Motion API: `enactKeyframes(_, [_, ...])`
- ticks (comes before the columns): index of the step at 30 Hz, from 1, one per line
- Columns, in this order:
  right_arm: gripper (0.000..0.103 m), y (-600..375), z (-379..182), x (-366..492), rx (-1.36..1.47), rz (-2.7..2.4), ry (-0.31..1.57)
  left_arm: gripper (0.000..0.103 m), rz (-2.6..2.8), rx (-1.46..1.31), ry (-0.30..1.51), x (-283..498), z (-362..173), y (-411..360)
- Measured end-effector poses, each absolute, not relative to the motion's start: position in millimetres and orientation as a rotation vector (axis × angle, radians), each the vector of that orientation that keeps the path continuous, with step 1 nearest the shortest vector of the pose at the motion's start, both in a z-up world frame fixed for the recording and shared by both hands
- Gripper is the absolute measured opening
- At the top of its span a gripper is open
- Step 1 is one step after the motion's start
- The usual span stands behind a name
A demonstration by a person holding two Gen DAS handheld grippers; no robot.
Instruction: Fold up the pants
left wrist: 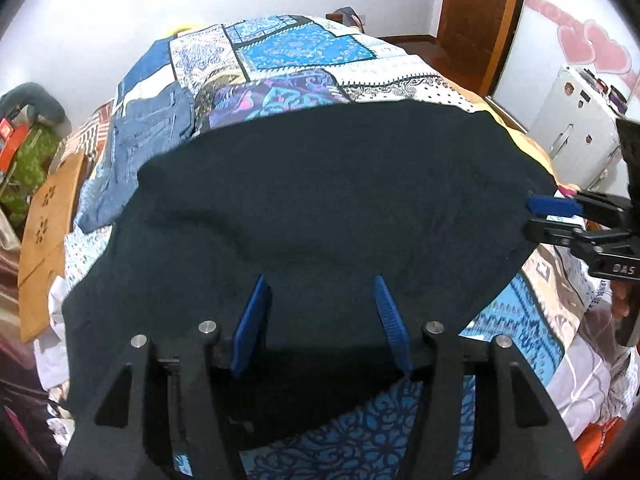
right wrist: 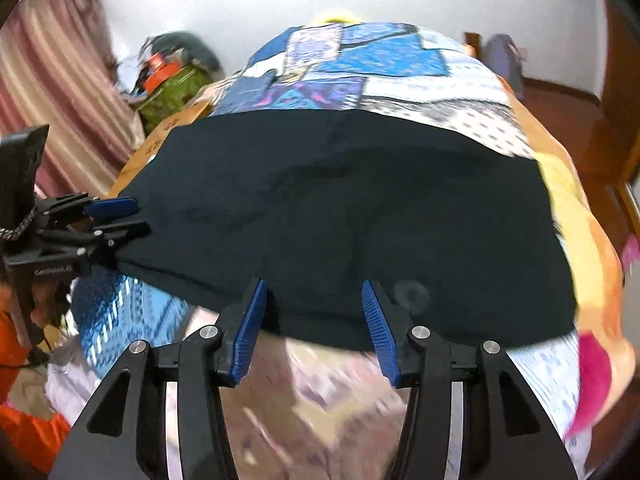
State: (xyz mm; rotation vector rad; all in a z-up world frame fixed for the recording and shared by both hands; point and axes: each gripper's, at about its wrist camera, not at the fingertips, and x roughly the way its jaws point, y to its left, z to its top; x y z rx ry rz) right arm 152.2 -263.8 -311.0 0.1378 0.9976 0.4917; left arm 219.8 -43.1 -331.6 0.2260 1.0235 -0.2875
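Dark navy pants [left wrist: 320, 200] are lying flat on the patchwork quilt [left wrist: 304, 52], jeans [left wrist: 148, 148] at 10 o'clock. Left gripper [left wrist: 322, 292] and right gripper [right wrist: 312, 300] are hovering over the near hem, jaws roughly half open, gripping nothing.

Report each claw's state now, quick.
Left claw: open, over the black pants, gripping nothing.
Right claw: open at the pants' near edge, gripping nothing.

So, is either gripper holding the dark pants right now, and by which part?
Neither. The left gripper and the right gripper both have open jaws over the near edge of the dark pants, which lie flat on the bedspread.
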Motion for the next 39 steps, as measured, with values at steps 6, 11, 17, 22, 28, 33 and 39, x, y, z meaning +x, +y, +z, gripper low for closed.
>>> enactKeyframes(6, [0.048, -329, -315, 143, 0.255, 0.289, 1.005, 0.056, -0.329, 0.194, 1.003, 247, -318, -73])
enactKeyframes(11, [0.048, -373, -336, 136, 0.43, 0.196, 1.058, 0.056, -0.352, 0.283, 1.034, 265, -339, -113])
enactKeyframes(17, [0.049, -377, -354, 137, 0.561, 0.179, 1.045, 0.057, -0.365, 0.338, 1.035, 273, -349, -139])
enactKeyframes(22, [0.05, -379, -361, 147, 0.601, 0.12, 0.98, 0.068, -0.357, 0.327, 1.041, 281, -355, -150])
enactKeyframes(28, [0.022, -386, -357, 147, 0.597, 0.052, 0.893, 0.068, -0.345, 0.319, 1.039, 288, -358, -159])
enactKeyframes(33, [0.009, -392, -346, 150, 0.566, 0.052, 0.855, 0.07, -0.349, 0.3, 1.05, 291, -357, -159])
enactKeyframes(39, [0.008, -399, -320, 150, 0.458, 0.026, 0.801, 0.07, -0.335, 0.265, 1.045, 291, -355, -149])
